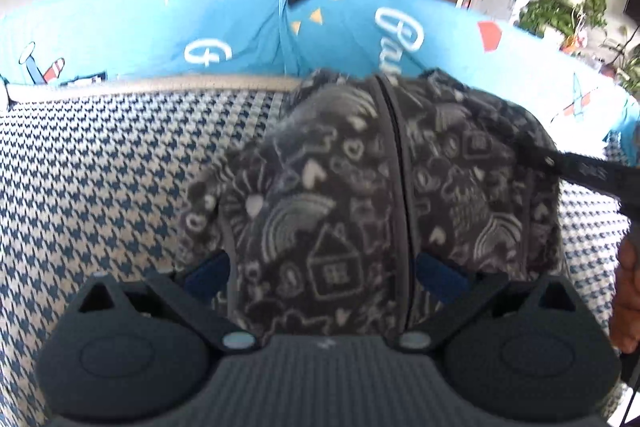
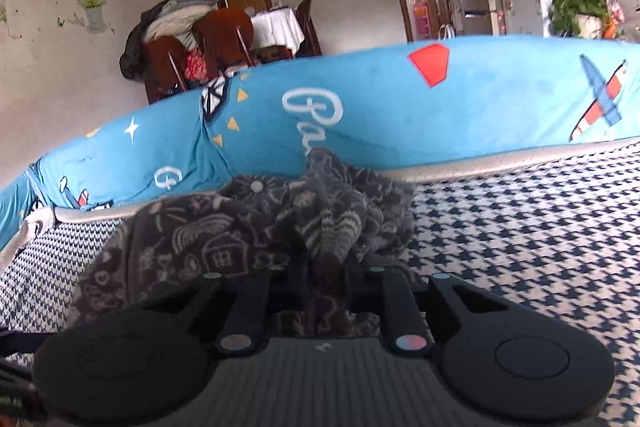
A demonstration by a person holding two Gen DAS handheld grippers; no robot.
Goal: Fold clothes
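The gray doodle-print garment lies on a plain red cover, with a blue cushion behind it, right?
Not quite. The gray doodle-print garment lies on a blue-and-white houndstooth cover, not a plain red one; the left wrist view shows it. The blue cushion does sit behind it.

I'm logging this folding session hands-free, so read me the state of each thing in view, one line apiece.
Grey patterned garment: bunched up, unfolded, lying on the houndstooth cover.
Left hand-held gripper: jaws wide, straddling the garment, not pinching it.
Right hand-held gripper: jaws nearly closed, pinching a fold of the garment.
Blue cushion: upright along the far edge.
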